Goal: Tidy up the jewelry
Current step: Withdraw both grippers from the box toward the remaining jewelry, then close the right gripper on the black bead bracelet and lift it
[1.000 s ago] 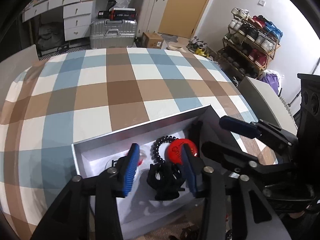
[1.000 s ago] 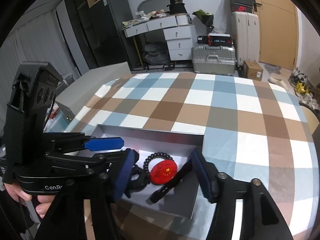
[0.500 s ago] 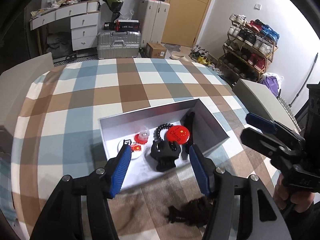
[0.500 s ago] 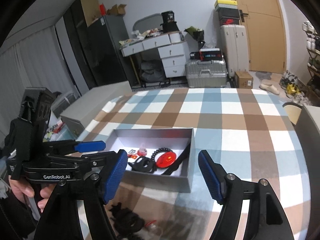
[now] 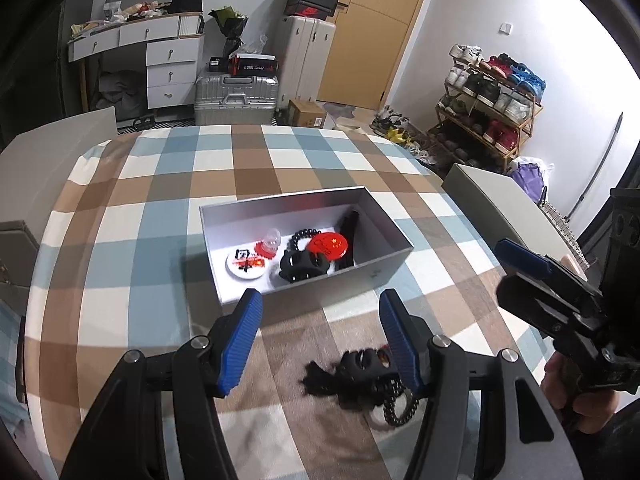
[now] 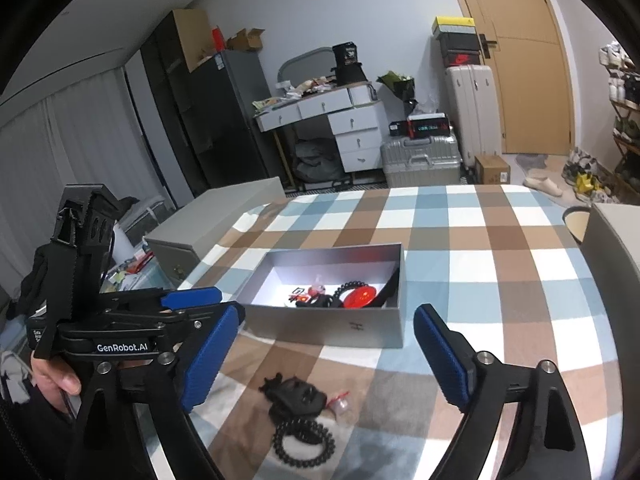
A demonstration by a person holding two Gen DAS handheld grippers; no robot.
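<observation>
The left gripper (image 5: 320, 320) hangs empty with its jaws spread wide, just short of the near wall of the grey box (image 5: 384, 222), which lies at its 12 o'clock on the checked tabletop (image 5: 168, 184); inside the box sit a white badge (image 5: 246, 263), a black claw clip (image 5: 302, 266), a red badge (image 5: 328, 245) and a bead bracelet (image 5: 298, 238); the loose pile of black hair ties and clips (image 5: 360, 372) lies at the left gripper's 5 o'clock, touching its right finger; the right gripper (image 6: 324, 356), also wide and empty, has that pile (image 6: 300, 400) at its 6 o'clock, between its fingers, so I judge either gripper could reach it by pulling back and dipping; the pile's long axis runs roughly toward the box.
</observation>
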